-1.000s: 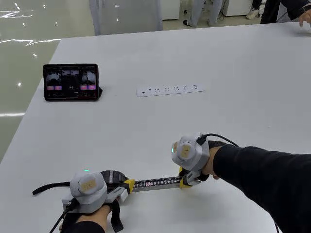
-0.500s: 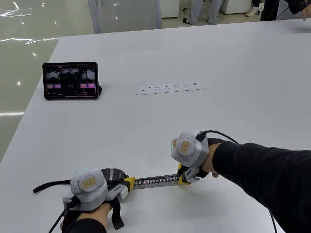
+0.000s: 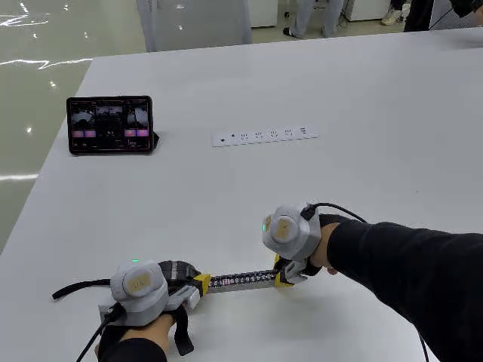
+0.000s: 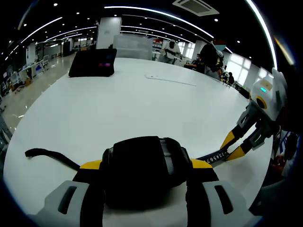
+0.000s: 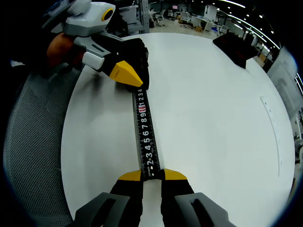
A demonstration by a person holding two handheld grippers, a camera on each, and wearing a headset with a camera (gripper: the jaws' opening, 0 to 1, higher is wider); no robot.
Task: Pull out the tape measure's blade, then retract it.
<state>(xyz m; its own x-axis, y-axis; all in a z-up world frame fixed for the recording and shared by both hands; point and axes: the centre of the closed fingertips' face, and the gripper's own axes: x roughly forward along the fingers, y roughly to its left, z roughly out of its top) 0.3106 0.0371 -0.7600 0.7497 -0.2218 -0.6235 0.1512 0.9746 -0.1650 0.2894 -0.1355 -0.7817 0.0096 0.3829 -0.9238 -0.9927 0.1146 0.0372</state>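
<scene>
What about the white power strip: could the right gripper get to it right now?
Probably not straight away: the right gripper is shut on the tape measure's blade and would have to let go first. Otherwise nothing on the table lies between it and the power strip.

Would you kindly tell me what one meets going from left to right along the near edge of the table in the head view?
black strap → tape measure case, clamped in the left claw → blade → right claw → dark sleeve
</scene>
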